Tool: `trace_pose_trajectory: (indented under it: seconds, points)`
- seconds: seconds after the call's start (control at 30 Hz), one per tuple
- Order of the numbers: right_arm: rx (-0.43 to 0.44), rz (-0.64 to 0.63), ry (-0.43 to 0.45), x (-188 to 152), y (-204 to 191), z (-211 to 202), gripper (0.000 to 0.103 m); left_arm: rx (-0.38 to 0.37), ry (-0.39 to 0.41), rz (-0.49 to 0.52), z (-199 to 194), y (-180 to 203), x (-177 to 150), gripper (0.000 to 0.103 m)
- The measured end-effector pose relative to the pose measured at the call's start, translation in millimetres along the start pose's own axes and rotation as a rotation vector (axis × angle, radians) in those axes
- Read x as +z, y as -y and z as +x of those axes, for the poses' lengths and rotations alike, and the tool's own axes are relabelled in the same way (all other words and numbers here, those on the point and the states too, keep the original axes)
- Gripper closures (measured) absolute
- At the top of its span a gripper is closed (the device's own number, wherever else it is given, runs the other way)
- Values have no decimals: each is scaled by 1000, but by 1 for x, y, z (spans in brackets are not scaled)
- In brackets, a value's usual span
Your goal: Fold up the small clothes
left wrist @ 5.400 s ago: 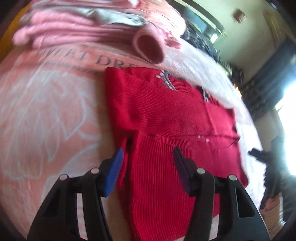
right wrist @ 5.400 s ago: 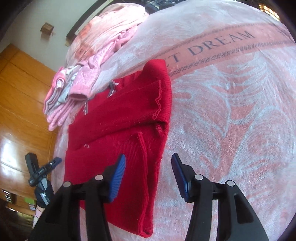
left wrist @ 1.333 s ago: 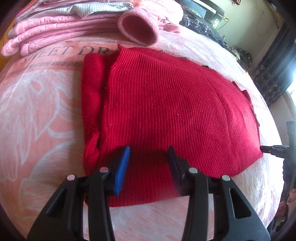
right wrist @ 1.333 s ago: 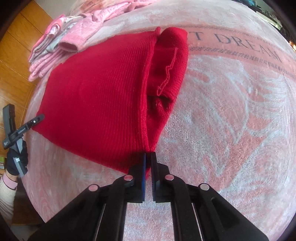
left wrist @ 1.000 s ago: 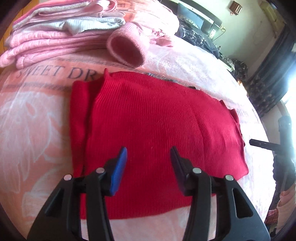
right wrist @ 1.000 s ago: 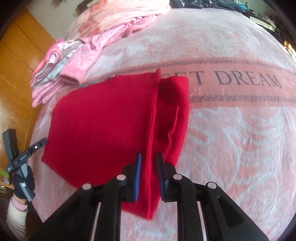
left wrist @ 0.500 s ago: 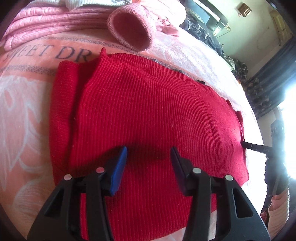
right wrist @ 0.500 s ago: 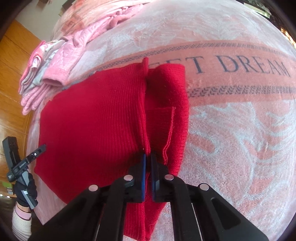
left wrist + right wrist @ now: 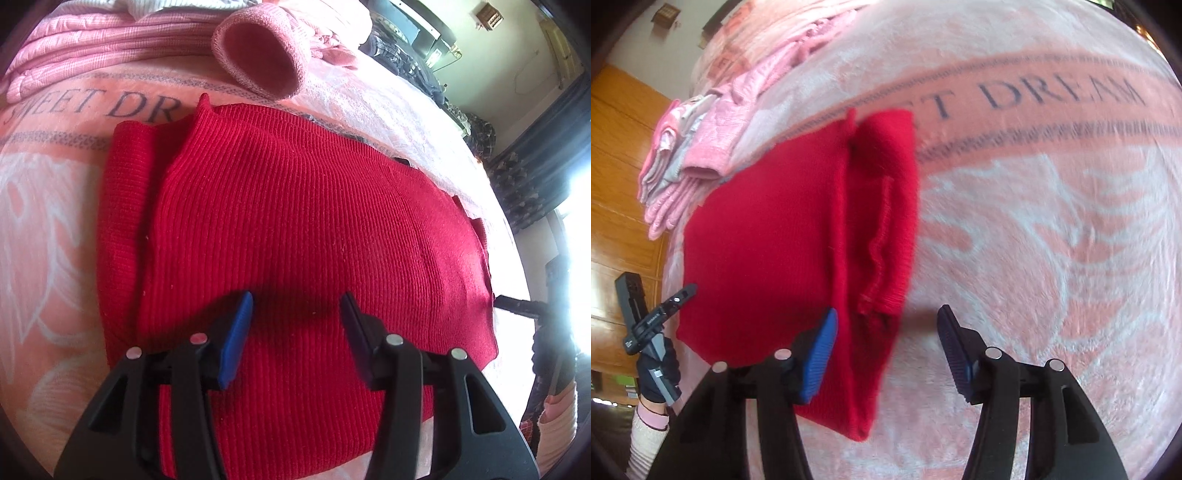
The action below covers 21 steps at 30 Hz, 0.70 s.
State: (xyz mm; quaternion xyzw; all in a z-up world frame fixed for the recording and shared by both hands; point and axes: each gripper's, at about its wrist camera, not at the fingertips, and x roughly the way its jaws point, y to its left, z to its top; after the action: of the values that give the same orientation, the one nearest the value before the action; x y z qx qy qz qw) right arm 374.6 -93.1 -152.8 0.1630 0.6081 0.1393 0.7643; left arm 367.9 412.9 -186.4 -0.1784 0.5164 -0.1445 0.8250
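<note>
1. Hovering low over the near end of the red sweater, the left gripper has its blue-padded tongs spread and holding nothing; the right gripper is spread too, straddling the sweater's near right corner.
2. Risk, as I judge it: a pinch here could catch only the top layer, and the knit would slide and open the fold instead of carrying it over.
3. That ribbed knit looks soft, thick and limp, lying folded into a rough rectangle on the blanket.
4. Along its right side a sleeve peeks out from under the top layer, its hem wavy; dragging could pull it loose.
5. The blanket is plush pink with pale leaf shapes and dark lettering, so the fabric may cling.
6. Beyond, the pink clothes lie stacked, one round cuff just beside the sweater's far edge; a wide swing might topple them.
</note>
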Motion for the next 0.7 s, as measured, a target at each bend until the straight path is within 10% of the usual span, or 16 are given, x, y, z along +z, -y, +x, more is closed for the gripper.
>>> trace_pose_trajectory:
  seconds: [0.5, 0.7]
  points:
    - [423, 95, 47, 11, 15, 30, 40, -3, 1, 8, 0, 0, -2, 50]
    - [383, 74, 35, 15, 9, 34, 49, -7, -1, 10, 2, -1, 0, 50]
